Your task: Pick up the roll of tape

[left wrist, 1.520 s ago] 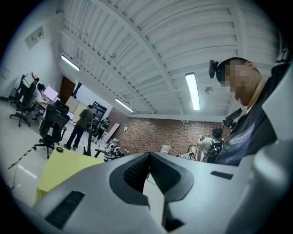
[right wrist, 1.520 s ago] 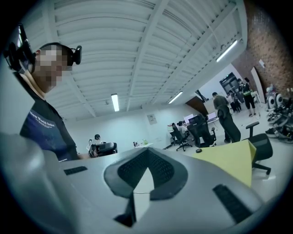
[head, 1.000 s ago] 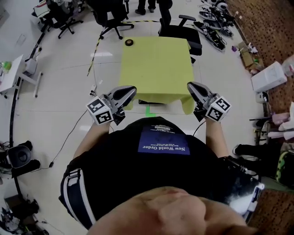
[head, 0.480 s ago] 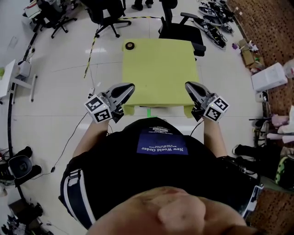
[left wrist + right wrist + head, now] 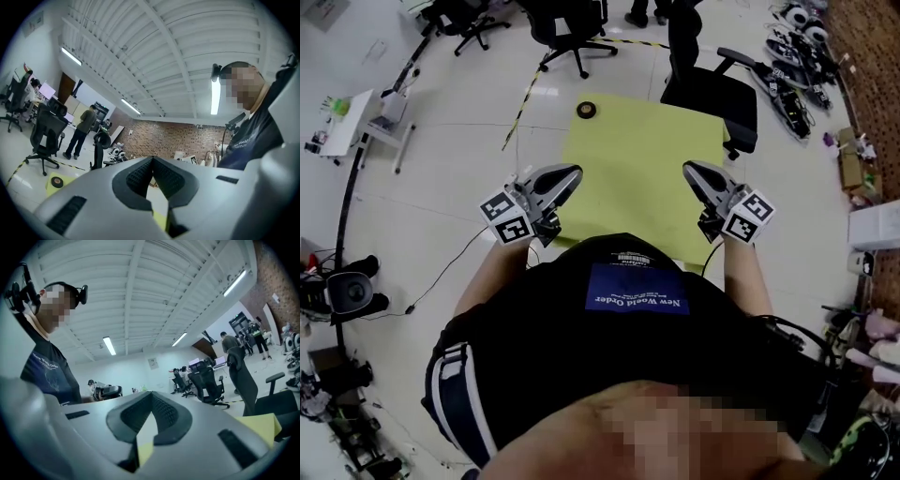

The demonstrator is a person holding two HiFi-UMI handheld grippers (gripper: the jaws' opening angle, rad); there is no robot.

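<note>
The roll of tape (image 5: 587, 110), a small dark ring, lies at the far left corner of the yellow-green table (image 5: 642, 159). In the left gripper view the roll of tape (image 5: 57, 182) shows low at the left, on the table's corner (image 5: 68, 180). My left gripper (image 5: 574, 173) hangs over the table's near left edge, jaws shut and empty. Over the near right edge my right gripper (image 5: 689, 170) is likewise shut with nothing in it. Both point level across the table, well short of the roll. Their fingertips (image 5: 152, 160) (image 5: 152, 396) meet in each gripper view.
A black office chair (image 5: 712, 86) stands at the table's far right side, more chairs (image 5: 572, 33) beyond. A small white table (image 5: 352, 122) is at the left, a striped strip (image 5: 523, 98) and cables on the floor, clutter (image 5: 797, 52) along the right wall. People stand far off (image 5: 82, 131).
The table has come nearer: both grippers, earlier short of its near edge, now reach over it. The tape roll sits closer in view. Both jaws stay shut.
</note>
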